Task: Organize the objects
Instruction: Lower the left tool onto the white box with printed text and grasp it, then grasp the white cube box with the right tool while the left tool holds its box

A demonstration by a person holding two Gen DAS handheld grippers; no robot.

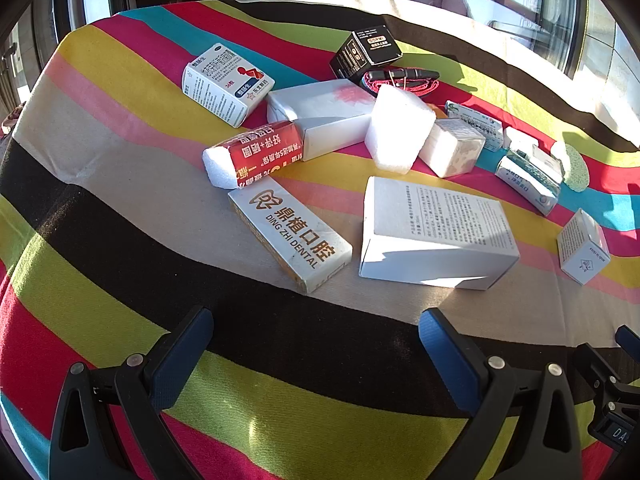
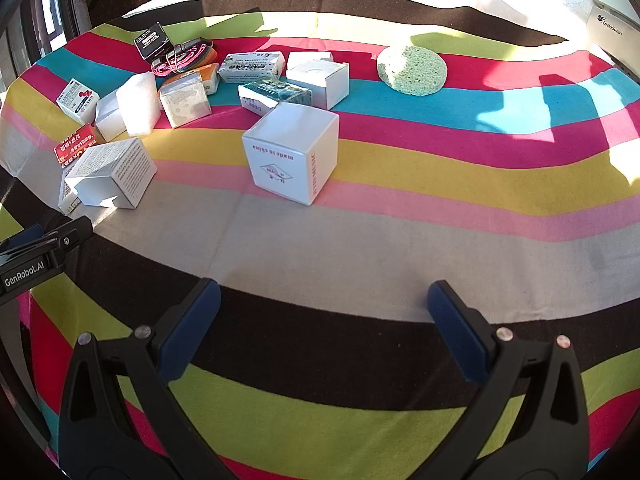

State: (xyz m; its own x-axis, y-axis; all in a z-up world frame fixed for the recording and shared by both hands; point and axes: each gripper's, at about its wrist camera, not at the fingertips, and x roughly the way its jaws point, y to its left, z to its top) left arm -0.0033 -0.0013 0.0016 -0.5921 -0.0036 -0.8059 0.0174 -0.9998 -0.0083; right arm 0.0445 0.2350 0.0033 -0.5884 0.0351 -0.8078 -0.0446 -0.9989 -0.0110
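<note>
On the striped tablecloth [image 1: 120, 216] sits an unsorted scatter of small boxes; I judge this the opening step, with nothing yet gathered or aligned.

Left gripper [image 1: 316, 344]: jaws spread wide, nothing between them, hovering over the black stripe at the near edge. Right gripper [image 2: 324, 316]: same, wide apart and empty.

Nearest the left claw: the Ding Zhi Dental box [image 1: 290, 232] lying flat and skewed, and just beside it a large white printed carton [image 1: 436, 236]. Behind them, a red-wrapped foam block [image 1: 252, 154], a white medicine box [image 1: 228, 84] and a black box [image 1: 366, 54]. In the right wrist view a white cube box marked "made in china" [image 2: 292, 152] stands apart from the heap, nearest that claw; a green sponge [image 2: 412, 68] lies well apart, farther back.

Next move, my judgement: pick one target per claw. The dental box suits the left, if I approach across its narrow width. The cube looks nearly as wide as the right claw's spread, so I must centre carefully.
</note>
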